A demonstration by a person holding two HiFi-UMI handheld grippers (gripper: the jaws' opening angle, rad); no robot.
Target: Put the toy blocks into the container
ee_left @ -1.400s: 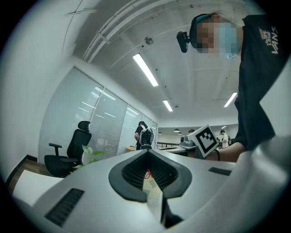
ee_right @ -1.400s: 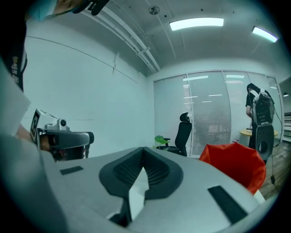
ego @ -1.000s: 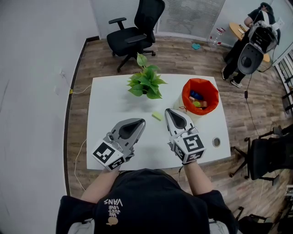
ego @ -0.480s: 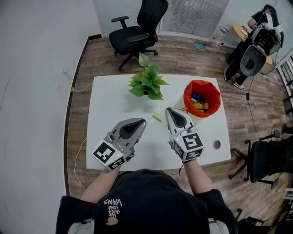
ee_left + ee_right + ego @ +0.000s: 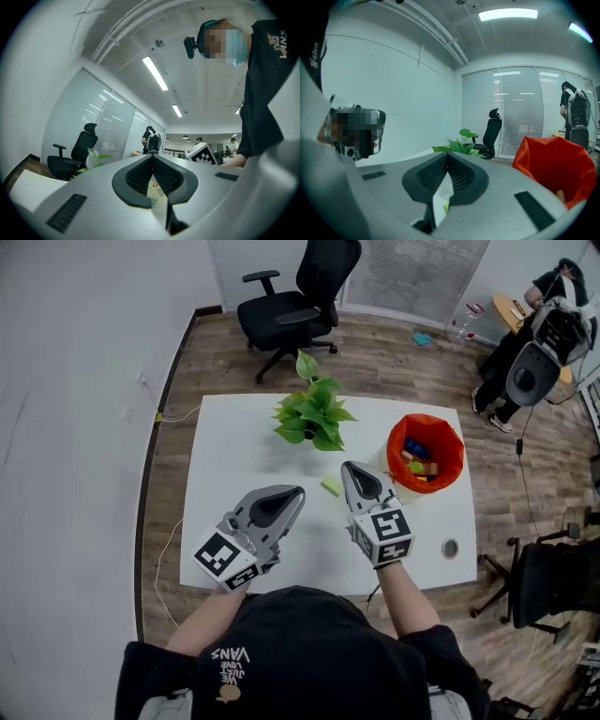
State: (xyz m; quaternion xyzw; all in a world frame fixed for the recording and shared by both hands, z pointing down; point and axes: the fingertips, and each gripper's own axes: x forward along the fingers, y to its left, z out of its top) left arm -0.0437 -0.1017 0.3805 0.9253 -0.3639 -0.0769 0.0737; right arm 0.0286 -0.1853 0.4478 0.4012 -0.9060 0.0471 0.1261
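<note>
A small light-green block (image 5: 331,486) lies on the white table (image 5: 225,474), just left of my right gripper's tip. My right gripper (image 5: 349,468) hangs low over the table with its jaws shut and nothing between them; in the right gripper view (image 5: 448,154) a sliver of green shows through the gap below the tips. The orange container (image 5: 427,451), seen large at the right in the right gripper view (image 5: 553,164), stands at the table's right with several coloured blocks inside. My left gripper (image 5: 298,491) (image 5: 152,157) is held level over the near left, shut and empty.
A potted green plant (image 5: 314,418) stands at the table's back middle, behind the block. A round cable hole (image 5: 450,547) is near the front right corner. A black office chair (image 5: 305,296) stands beyond the table, and a person (image 5: 548,338) at the far right.
My right gripper has sunk a little and edged forward beside the green block. The left gripper has stayed put. The head view has shifted slightly.
</note>
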